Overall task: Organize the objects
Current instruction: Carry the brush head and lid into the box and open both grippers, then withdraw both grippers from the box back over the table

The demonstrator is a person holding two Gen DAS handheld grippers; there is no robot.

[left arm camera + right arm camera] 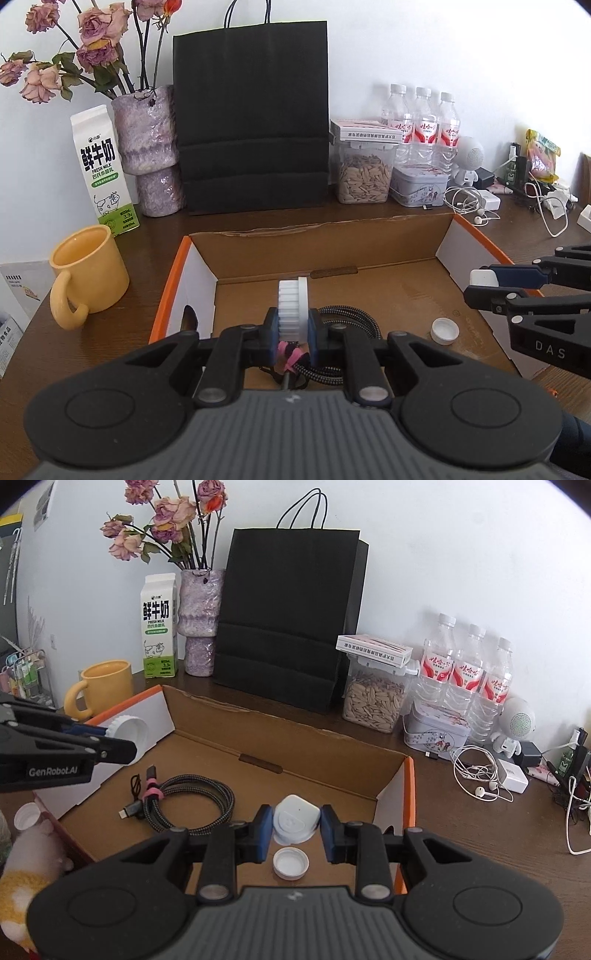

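An open cardboard box [314, 254] with orange outer sides sits on the dark wooden table. Inside it lie a coiled braided cable [192, 797] with a pink tie and a small white bottle cap [290, 864]. My left gripper [293, 326] hangs over the box's near left part, shut on a white ribbed lid [293, 299] held on edge. In the right wrist view this left gripper [114, 738] reaches in from the left with the lid [129, 733]. My right gripper [295, 825] is shut on a white rounded plug-like piece [295, 816] just above the bottle cap. It also shows at the right edge as the right gripper [480, 286].
Behind the box stand a yellow mug [88, 266], a milk carton [103, 170], a purple vase [147, 147] of dried roses, a black paper bag [251, 118], a seed jar [364, 177], a tin [419, 184] and three water bottles [424, 125]. Earphones [469, 206] and chargers clutter the right.
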